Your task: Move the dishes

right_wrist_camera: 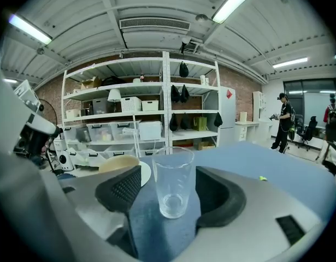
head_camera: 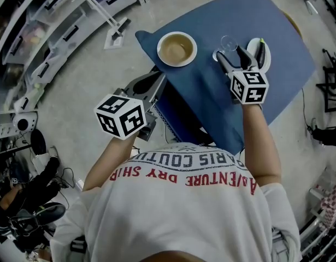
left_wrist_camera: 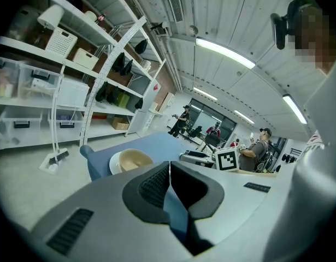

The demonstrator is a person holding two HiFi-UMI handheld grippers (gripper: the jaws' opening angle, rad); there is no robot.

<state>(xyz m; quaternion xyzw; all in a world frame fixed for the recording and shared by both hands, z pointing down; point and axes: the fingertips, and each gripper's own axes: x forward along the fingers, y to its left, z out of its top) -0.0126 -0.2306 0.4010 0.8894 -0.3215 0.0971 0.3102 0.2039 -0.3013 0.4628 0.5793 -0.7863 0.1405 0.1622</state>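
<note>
Counting gives one glass, one bowl, two plates. Glass stands at twelve o'clock between right gripper's parted jaws, untouched. Left gripper is closed, empty.

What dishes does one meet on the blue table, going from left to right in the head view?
bowl → glass → small plate

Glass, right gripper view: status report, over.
Right gripper open, jaws either side of the upright glass, not closed. Left gripper shut, empty. Bowl stands clear, nothing blocking.
</note>
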